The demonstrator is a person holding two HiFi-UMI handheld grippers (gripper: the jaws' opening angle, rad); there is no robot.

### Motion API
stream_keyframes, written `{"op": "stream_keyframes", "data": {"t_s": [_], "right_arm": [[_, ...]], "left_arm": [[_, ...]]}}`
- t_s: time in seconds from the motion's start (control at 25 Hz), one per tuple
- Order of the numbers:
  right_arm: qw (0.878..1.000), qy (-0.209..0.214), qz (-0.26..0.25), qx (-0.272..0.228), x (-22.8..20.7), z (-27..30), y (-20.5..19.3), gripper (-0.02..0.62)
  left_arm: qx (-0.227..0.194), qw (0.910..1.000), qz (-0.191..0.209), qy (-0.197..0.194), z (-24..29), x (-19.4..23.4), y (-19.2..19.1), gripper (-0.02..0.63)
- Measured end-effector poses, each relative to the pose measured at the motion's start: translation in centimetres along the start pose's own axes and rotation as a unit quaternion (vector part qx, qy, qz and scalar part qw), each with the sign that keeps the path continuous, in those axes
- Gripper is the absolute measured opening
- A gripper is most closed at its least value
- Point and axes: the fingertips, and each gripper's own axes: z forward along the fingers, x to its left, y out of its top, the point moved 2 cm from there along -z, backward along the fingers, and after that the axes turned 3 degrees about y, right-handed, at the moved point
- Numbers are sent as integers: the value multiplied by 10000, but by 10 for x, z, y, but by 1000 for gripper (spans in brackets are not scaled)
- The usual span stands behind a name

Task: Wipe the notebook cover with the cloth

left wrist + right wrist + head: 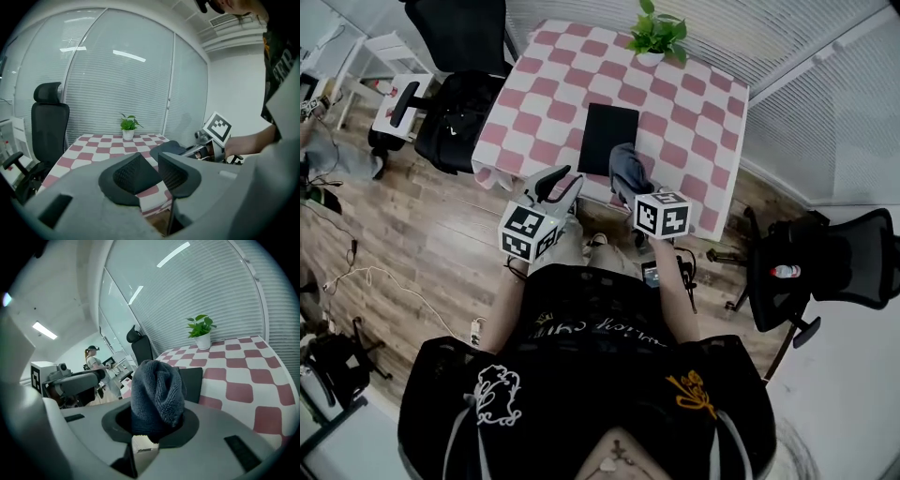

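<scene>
The right gripper [152, 426] has its jaws clamped on the cloth [157, 392], a dark grey terry bundle that stands up out of them and hides their tips. Just beyond the cloth and slightly to the right lies the notebook [193, 383], black cover up, flat on the pink-and-white checked table [243, 392] close to its near edge. Whether the cloth touches the notebook cannot be told. Farther ahead, at the far end of the table, stands a small potted plant [201, 333]. Off to this gripper's left, short of the table, the left gripper [157, 164] hangs with its ribbed pads pressed together and nothing between them. A black office chair [49, 124] stands farther off on its left.
</scene>
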Motion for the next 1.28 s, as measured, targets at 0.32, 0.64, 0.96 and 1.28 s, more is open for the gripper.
{"op": "stream_keyframes", "data": {"t_s": [0.32, 0.64, 0.96, 1.28], "right_arm": [[9986, 194, -481, -35, 46, -3, 2, 81], [9980, 96, -626, -64, 84, 2, -12, 81], [9978, 44, -582, -299, 177, 17, -39, 81], [9974, -285, -387, -536, 257, 17, -74, 81]], "left_arm": [[-145, 9997, -10, 201, -31, 0, 13, 114], [-194, 9997, 83, 102, -65, 10, 6, 114], [-363, 9989, 298, -34, -162, 27, -15, 114], [-361, 9976, 311, -511, -232, 40, -48, 114]]}}
